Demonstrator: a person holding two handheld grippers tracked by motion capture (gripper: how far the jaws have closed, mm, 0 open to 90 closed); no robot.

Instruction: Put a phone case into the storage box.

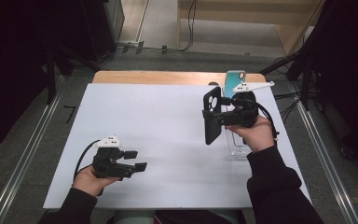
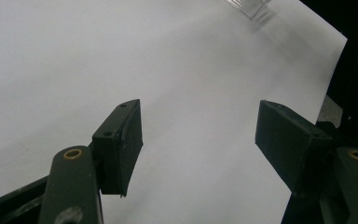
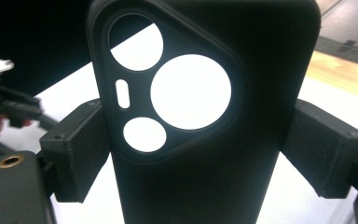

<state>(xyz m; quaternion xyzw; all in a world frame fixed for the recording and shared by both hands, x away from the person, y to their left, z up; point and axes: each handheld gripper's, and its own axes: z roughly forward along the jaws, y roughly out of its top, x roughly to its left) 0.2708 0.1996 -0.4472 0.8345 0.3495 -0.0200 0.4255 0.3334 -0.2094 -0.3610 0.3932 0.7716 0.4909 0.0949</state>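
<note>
White surface (image 1: pixel 168 135) on a wooden top, grey floor and dark stands around, far strip of bare wood beyond the sheet

Right tool (image 1: pixel 213 114), far right of the scene, raised above the surface in the right hand (image 1: pixel 256 133): jaws pressed against the two long edges of a black phone case (image 1: pixel 211 114), case upright and clear of the sheet, camera cut-out at its upper end. Right gripper view: same black phone case (image 3: pixel 205 140) across the middle, one large round opening, two smaller round ones and a slot, white sheet bright through them; one jaw pad on each side edge, both touching

Clear phone case (image 1: pixel 237 144) flat on the surface just right of the black one, partly under the right hand; corner of it at the top edge in the left gripper view (image 2: pixel 247 7). Teal phone case (image 1: pixel 235 79) upright at the far edge, behind the grey plate of the right tool

Left tool (image 1: pixel 137 160), near left, low over the surface in the left hand (image 1: pixel 91 179), pointing right: jaws spread, nothing between them. Left gripper view: left tool (image 2: pixel 198 135) with both black pads well apart over bare white sheet, near right corner of the sheet beyond the right-hand pad

Dark sleeves entering from the near edge; black cables trailing from both tools
</note>
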